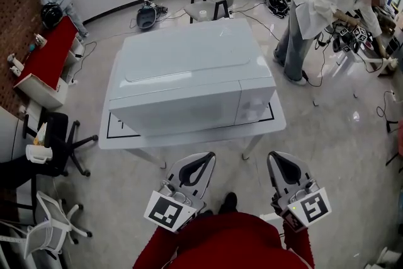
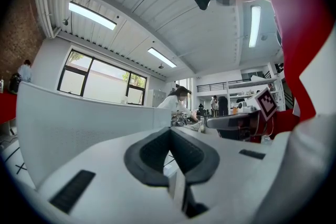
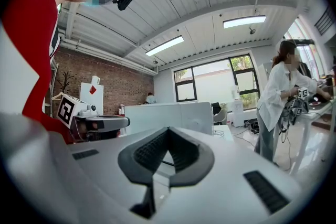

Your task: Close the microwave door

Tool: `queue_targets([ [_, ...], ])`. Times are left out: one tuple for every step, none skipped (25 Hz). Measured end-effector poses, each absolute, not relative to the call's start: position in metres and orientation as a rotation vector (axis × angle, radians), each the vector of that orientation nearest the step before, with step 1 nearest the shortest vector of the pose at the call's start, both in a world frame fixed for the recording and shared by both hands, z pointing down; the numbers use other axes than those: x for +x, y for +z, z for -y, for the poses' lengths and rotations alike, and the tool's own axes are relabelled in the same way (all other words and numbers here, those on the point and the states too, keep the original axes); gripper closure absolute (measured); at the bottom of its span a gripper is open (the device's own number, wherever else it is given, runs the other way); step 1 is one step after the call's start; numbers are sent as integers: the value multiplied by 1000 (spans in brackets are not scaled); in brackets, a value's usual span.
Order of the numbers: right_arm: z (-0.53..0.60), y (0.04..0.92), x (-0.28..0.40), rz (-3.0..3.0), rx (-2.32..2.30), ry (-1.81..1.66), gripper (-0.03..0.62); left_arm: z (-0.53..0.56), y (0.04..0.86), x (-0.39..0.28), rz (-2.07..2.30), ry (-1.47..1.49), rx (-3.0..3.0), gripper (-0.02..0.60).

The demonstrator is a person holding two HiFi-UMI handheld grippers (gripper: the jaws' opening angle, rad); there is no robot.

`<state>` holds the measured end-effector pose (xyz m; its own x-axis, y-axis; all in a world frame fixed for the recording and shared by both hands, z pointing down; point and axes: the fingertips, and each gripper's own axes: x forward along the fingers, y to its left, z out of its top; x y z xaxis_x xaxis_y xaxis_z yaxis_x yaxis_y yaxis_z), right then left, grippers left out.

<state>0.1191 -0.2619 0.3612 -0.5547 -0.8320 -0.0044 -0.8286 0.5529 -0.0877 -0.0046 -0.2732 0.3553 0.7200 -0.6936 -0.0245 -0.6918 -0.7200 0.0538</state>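
Observation:
A white microwave [image 1: 189,69] stands on a small white table [image 1: 189,135], and its door [image 1: 179,113] lies flat against the front, shut. Both grippers hang near my body, in front of the table and short of its near edge, pointing level at the microwave. My left gripper [image 1: 205,158] has its jaws together with nothing between them. My right gripper [image 1: 277,158] is the same, shut and empty. In the left gripper view the microwave [image 2: 79,118] fills the left beyond the left gripper [image 2: 169,134]. The right gripper view shows the microwave [image 3: 168,115] straight ahead of the right gripper [image 3: 168,131].
A person in a white coat [image 1: 321,6] bends over a bench at the back right. Black and white office chairs [image 1: 56,135] stand at the left, with a red table [image 1: 47,53] beyond them. A grey chair [image 1: 211,0] and floor cables [image 1: 277,3] lie behind the microwave.

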Motion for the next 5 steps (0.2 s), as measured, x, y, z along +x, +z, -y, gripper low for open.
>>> queue_targets([
  [262, 361, 119, -2729, -1461, -117, 582, 273, 356, -5, 1160, -63, 2874, 575],
  [262, 362, 118, -2731, -1462, -118, 582, 273, 356, -5, 1162, -58, 2873, 575],
  [261, 362, 118, -2732, -1462, -117, 583, 273, 357, -6, 1163, -54, 2871, 574],
  [261, 362, 117, -2733, -1462, -115, 582, 272, 357, -6, 1164, -50, 2870, 575],
  [261, 361, 116, -2734, -1461, -113, 583, 272, 358, -7, 1165, -48, 2868, 575],
])
